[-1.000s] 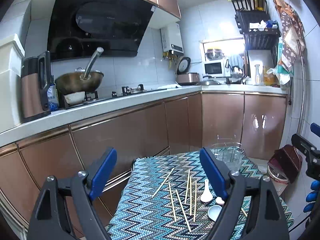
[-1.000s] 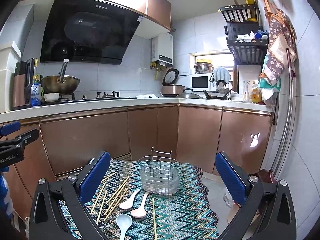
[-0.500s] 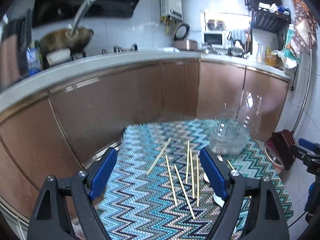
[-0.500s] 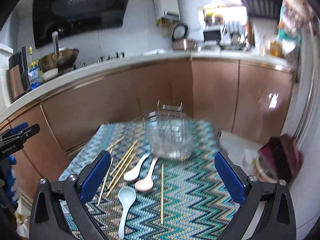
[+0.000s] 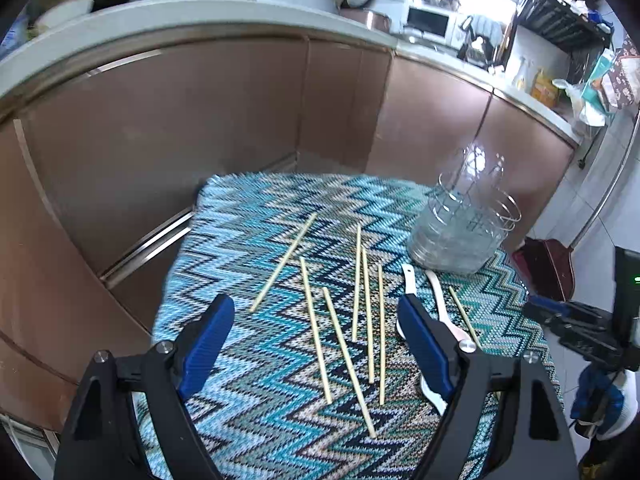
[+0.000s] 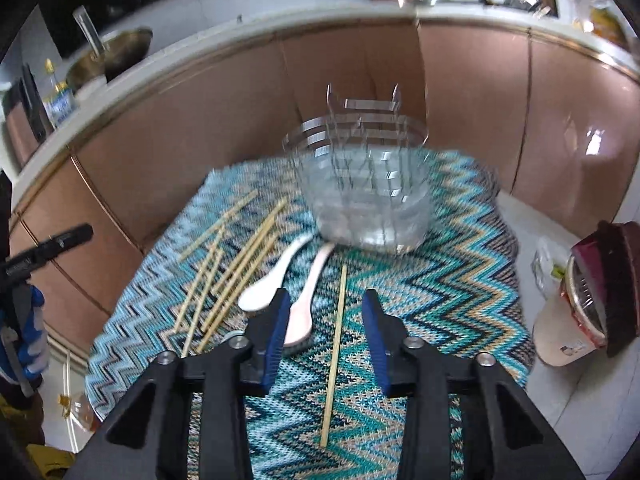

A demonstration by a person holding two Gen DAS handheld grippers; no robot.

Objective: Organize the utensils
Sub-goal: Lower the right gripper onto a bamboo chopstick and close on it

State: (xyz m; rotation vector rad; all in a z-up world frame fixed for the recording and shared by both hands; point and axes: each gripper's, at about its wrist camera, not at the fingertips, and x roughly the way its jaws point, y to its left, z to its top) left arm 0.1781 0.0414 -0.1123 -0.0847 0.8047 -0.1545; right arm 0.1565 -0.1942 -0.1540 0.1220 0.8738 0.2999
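Several wooden chopsticks (image 5: 352,312) lie scattered on a table under a zigzag cloth (image 5: 260,400). A white spoon (image 6: 272,280) and a pink spoon (image 6: 306,304) lie beside them, in front of the wire utensil holder (image 6: 364,188). My left gripper (image 5: 316,320) hovers open over the chopsticks, with nothing between its fingers. My right gripper (image 6: 325,312) points down over a single chopstick (image 6: 335,344). Its jaws are closing, and the chopstick lies on the cloth between them, untouched by the pads. The holder (image 5: 464,232) stands at the far right in the left wrist view.
Brown kitchen cabinets (image 5: 200,120) wrap around behind the table, close to its far edge. A dark red dustpan and a bin (image 6: 592,292) stand on the floor at the right. The table's edges drop off on the left and right.
Both grippers have tipped downward and come closer to the cloth. The right gripper's jaws have narrowed from wide open. The left gripper's jaws stay wide.
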